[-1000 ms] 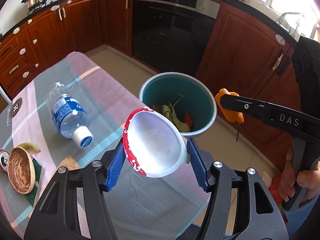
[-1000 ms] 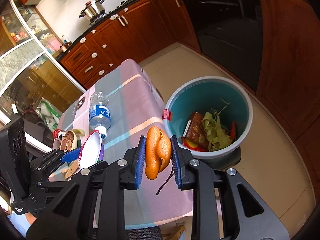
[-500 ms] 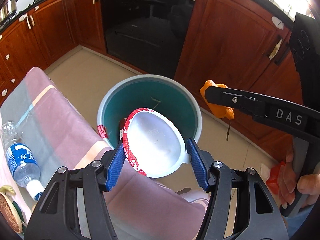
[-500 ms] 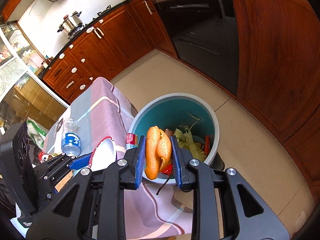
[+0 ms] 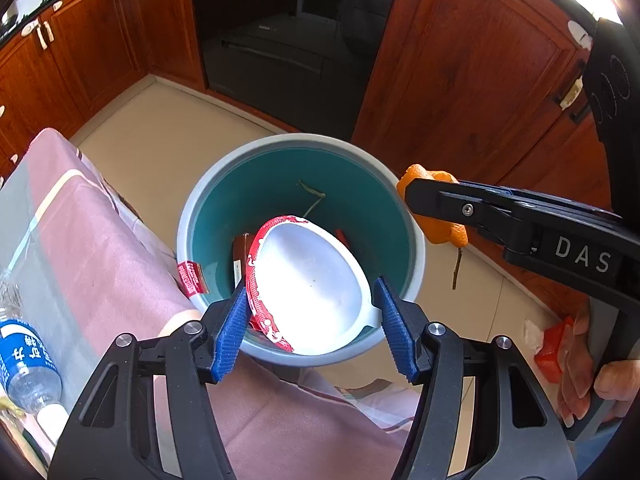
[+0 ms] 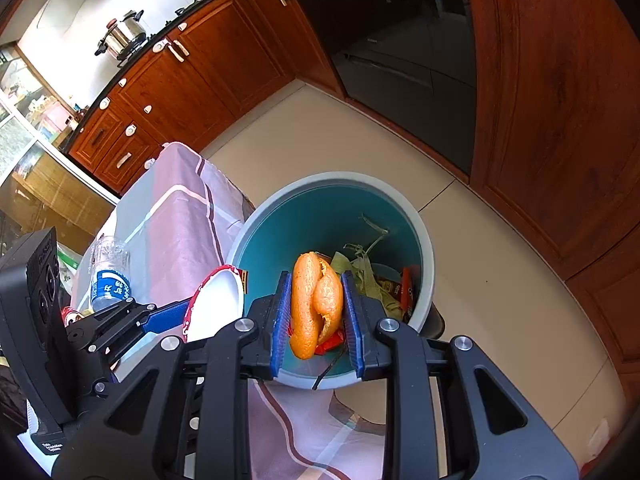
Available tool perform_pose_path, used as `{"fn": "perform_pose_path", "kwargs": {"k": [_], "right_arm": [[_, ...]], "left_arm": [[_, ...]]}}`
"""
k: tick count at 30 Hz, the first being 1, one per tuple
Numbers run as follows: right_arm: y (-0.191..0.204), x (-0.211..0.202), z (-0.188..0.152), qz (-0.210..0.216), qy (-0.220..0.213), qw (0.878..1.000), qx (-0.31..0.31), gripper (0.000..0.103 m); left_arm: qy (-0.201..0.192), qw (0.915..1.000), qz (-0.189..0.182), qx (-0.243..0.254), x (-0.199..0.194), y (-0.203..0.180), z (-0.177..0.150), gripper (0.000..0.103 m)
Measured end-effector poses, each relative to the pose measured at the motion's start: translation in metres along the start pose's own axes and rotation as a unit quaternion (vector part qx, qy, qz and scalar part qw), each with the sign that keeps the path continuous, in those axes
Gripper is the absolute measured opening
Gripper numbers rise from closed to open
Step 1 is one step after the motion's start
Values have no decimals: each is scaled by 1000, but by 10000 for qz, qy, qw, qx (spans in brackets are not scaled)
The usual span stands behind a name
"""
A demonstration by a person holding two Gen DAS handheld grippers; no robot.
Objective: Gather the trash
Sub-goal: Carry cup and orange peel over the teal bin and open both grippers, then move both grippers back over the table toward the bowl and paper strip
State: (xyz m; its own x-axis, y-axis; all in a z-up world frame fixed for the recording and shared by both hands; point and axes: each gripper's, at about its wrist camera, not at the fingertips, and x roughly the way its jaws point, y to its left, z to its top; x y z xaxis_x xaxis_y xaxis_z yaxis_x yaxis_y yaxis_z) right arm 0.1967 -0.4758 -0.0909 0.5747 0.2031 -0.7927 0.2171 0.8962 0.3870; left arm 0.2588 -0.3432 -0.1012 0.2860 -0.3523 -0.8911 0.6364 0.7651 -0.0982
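Observation:
My left gripper (image 5: 310,286) is shut on a white disposable bowl with a red rim (image 5: 316,276), tilted above the near side of a teal bin (image 5: 304,140). The bin holds green scraps and wrappers. In the right wrist view my right gripper (image 6: 316,280) has an orange peel (image 6: 308,308) between its blue pads, hanging over the bin's (image 6: 340,178) near rim. Its jaws are opening, and the peel still touches both pads. From the left wrist view the peel (image 5: 438,232) hangs just right of the bin. The bowl (image 6: 218,304) shows to the left of the right gripper.
A table under a pink and grey cloth (image 5: 100,248) stands left of the bin, with a water bottle (image 5: 24,360) lying on it. A red wrapper (image 5: 190,278) hangs at the bin's rim. Oven (image 5: 288,40) and wooden cabinets (image 5: 472,80) stand behind. A person's hand (image 5: 580,376) grips the right handle.
Both grippers have moved from above the table to over the bin and dipped lower. The bottle has slid to the left edge. The right jaws stand slightly wider around the peel.

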Motion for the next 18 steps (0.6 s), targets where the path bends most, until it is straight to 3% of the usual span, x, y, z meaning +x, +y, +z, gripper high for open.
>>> {"fn": "perform_pose_path", "kwargs": {"k": [3,5,7,8,11,13,18], "right_arm": [[0,1,1,35,-31,10000,22,31],[1,0,1,70,-75,9999,19,47],[3,-3,1,67,-163,9998,28,74],[3,-5,1,54,-197,9998,43,77],[4,-8,2,92,-222,9996,133,81],[4,-11,1,28,-246,9996,161,87],[8,-11,-1,-90,-103,9998,119,87]], "left_arm": [[-4,10000,9,-3,1,-1,3,64],[3,10000,29,-15,0,-3,4,77],[8,10000,97,4,-1,-3,2,81],[32,9999,163,11,-1,-4,3,84],[48,9996,291,-4,-5,-5,3,96],[-18,9996,277,-54,-11,-4,0,98],[-72,9997,161,-193,-21,-1,-5,99]]}}
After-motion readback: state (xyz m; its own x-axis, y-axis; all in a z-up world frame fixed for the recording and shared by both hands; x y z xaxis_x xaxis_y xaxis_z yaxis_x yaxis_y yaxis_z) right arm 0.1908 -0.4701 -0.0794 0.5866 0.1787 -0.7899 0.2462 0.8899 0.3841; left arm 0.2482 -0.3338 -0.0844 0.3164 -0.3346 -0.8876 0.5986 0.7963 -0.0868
